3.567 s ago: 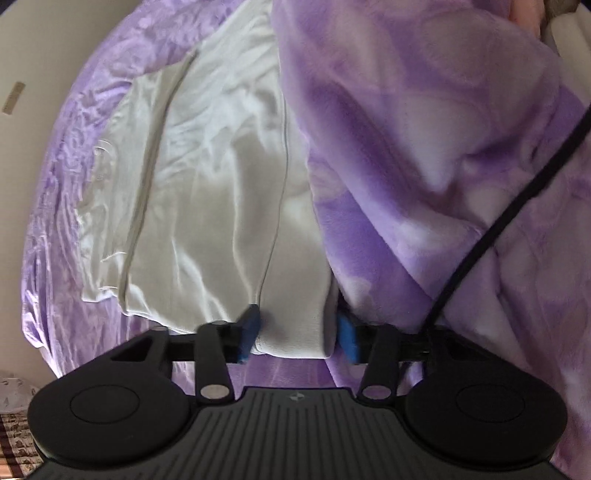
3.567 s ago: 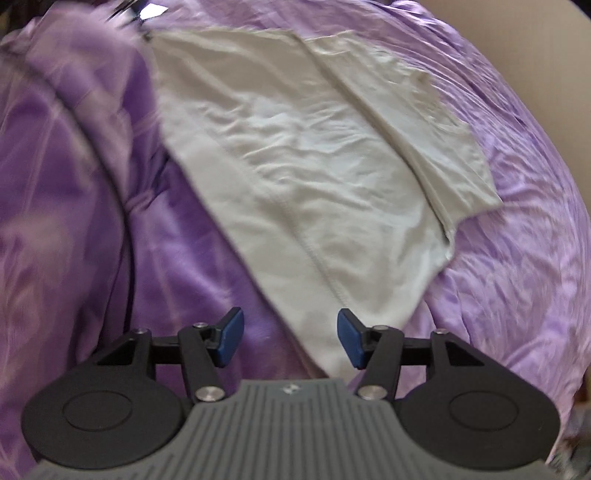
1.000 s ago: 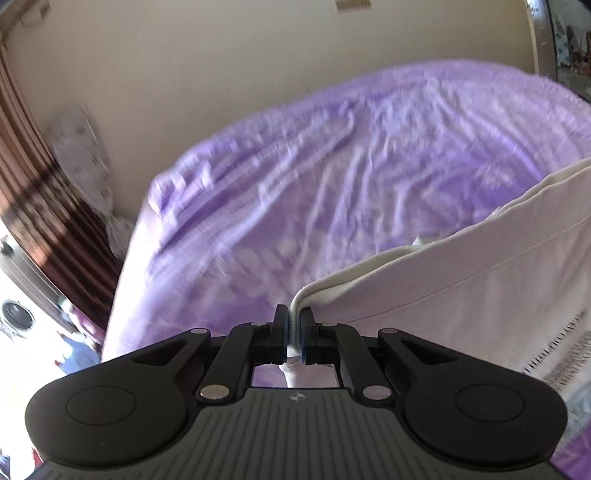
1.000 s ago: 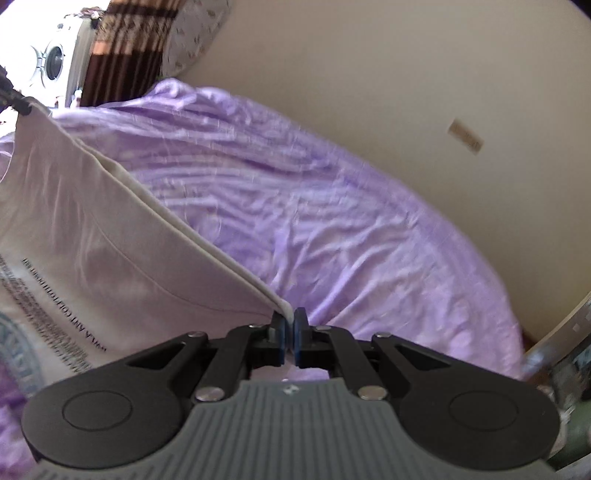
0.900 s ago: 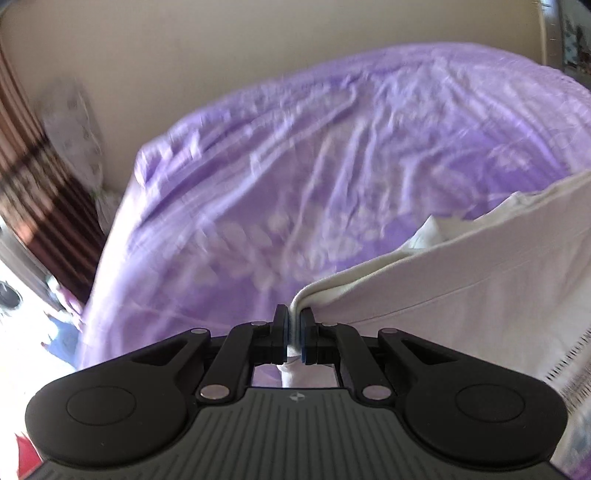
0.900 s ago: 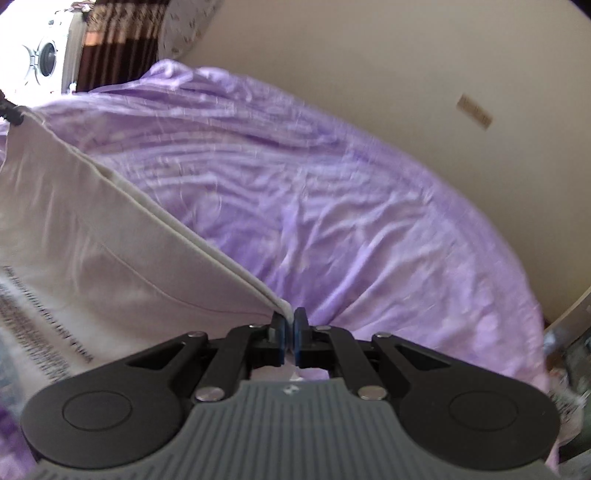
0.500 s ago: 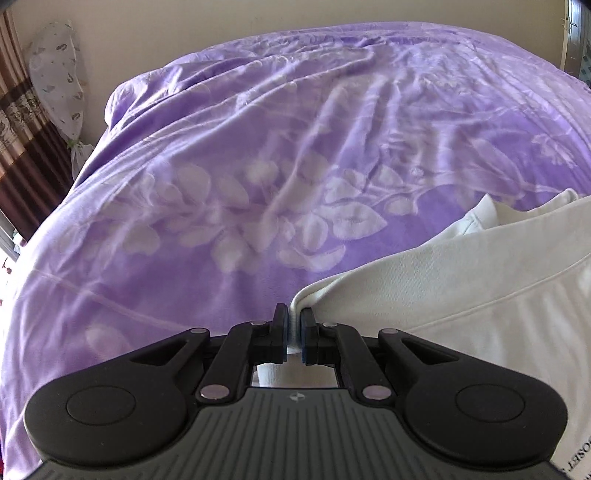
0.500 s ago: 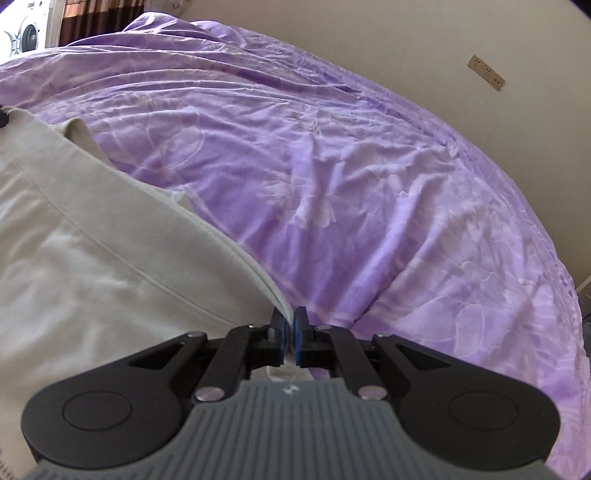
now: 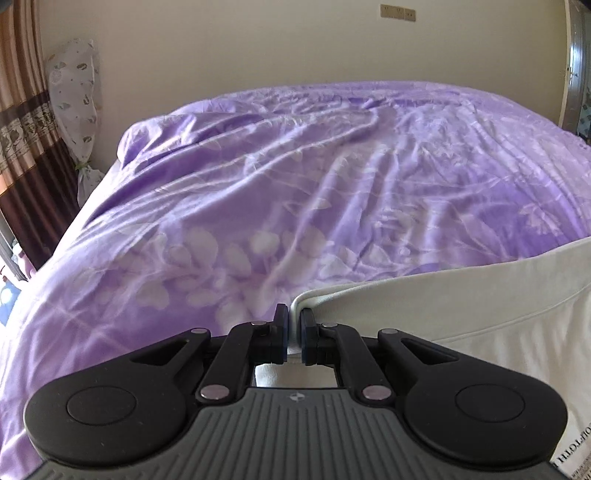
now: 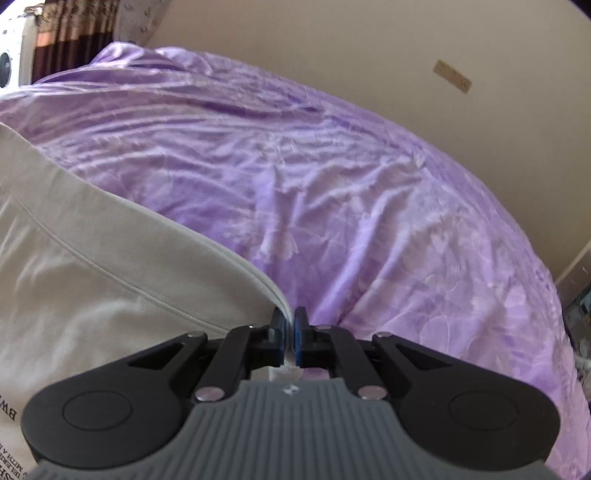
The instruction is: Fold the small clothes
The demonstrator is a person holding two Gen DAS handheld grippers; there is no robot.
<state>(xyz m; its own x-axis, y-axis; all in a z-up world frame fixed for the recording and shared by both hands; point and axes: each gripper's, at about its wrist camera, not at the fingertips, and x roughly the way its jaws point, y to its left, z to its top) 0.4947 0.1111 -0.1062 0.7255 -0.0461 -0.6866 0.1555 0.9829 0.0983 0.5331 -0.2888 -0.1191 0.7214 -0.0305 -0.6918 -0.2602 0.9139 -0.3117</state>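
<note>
right now both tools are clamped on cloth. closest to the lens, the left hand-held gripper (image 9: 294, 334) has its jaws pinched together on one corner of the white garment (image 9: 461, 314), and the right hand-held gripper (image 10: 290, 334) is pinched the same way on the opposite corner (image 10: 110, 266). between the two, the hemmed edge runs taut, so the garment is held up by that edge and stretched across the space between the hands, with its body dropping below and out of view. some dark printed lettering (image 9: 574, 456) shows at the lower margin of the cloth in both views, too small and cut off to read.

beyond the held edge lies the bed with its purple floral bedspread (image 9: 295, 192), wrinkled, with nothing else resting on the part that shows. farther back there is a plain beige wall with a wall socket (image 9: 398, 14), a brown patterned curtain (image 9: 22, 147) at the left, and a spotted fabric bundle (image 9: 74, 96) leaning beside it.

as for progress, i judge the folding barely begun: the garment is picked up and spread by one edge, and no crease or fold shows in the visible part. what seems left is to lay it flat on the bed, fold it over, and smooth it.
</note>
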